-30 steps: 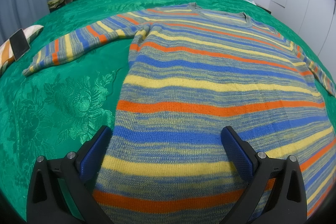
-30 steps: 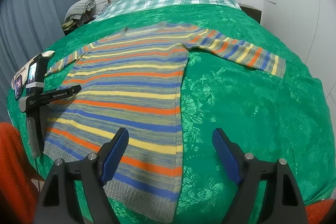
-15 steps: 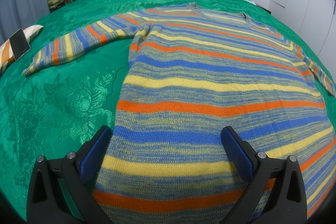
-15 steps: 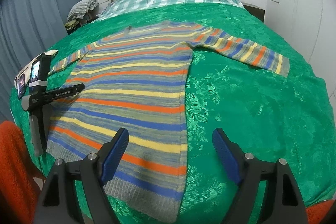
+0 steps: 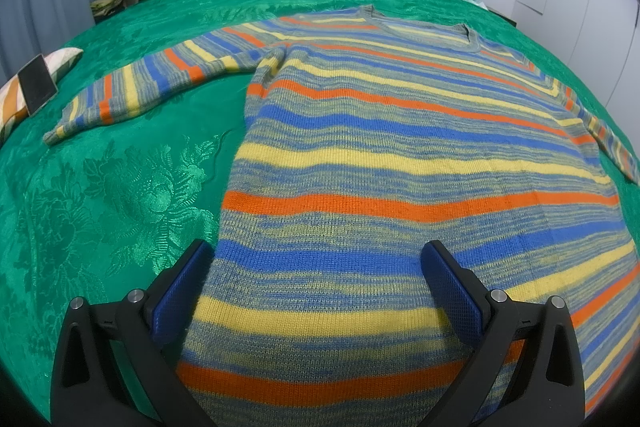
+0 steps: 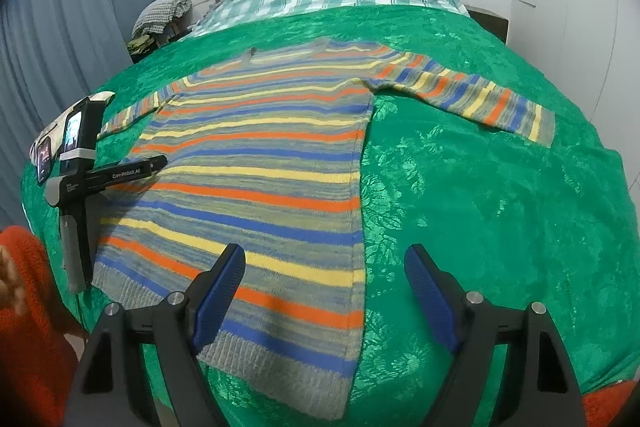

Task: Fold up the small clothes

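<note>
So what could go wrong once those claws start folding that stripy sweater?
The sweater lies on a silky green bedspread, so a pinch may catch both layers or drag the knit askew. Both sleeves are spread wide; one could trail and fold crooked. A phone near the other cuff might get nudged.

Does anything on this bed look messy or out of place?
Nothing stands out. The striped sweater lies flat on the green bedspread with both sleeves spread out. A phone leans on a small pillow at the bed's edge.
</note>
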Demonstrator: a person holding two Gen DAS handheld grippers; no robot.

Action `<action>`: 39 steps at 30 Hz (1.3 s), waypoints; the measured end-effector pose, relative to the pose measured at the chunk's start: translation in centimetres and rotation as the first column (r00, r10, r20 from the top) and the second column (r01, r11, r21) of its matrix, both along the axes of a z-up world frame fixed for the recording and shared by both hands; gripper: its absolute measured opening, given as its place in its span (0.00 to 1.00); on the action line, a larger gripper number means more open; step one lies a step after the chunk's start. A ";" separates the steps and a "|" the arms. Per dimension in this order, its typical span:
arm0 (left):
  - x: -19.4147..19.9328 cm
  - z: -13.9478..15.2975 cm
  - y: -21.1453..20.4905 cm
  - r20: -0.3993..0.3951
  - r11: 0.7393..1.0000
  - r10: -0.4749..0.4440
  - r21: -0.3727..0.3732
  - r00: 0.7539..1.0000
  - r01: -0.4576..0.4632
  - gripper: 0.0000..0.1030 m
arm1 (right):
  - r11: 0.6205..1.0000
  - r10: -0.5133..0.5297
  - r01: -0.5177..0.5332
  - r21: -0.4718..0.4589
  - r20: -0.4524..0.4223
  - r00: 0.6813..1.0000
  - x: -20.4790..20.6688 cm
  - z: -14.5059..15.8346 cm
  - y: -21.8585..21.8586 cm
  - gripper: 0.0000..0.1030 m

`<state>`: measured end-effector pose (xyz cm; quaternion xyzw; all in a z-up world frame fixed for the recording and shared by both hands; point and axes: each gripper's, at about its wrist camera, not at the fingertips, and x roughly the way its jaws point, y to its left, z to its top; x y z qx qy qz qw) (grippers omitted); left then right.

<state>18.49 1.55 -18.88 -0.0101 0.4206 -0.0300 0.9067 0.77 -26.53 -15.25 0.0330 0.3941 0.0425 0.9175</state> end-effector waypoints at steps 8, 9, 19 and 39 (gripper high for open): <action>-0.1 0.0 -0.2 0.001 1.000 0.002 0.003 1.000 -0.002 1.00 | 0.999 -0.004 0.004 0.037 -0.004 1.000 0.0 0.0 -0.4 0.79; -0.1 -0.1 -0.2 0.001 1.000 0.002 0.003 1.000 -0.002 1.00 | 1.000 0.000 0.000 0.030 -0.003 1.000 0.0 0.0 -0.3 0.79; -0.3 -0.1 -0.3 0.001 1.000 0.002 0.002 1.000 -0.002 1.00 | 0.998 -0.001 -0.001 0.064 0.020 1.000 -0.4 0.6 -0.6 0.79; -5.3 10.2 2.3 0.095 0.990 -0.067 -0.115 0.993 0.078 0.99 | 0.844 -0.351 0.319 0.432 -0.005 0.936 7.9 6.7 -23.2 0.79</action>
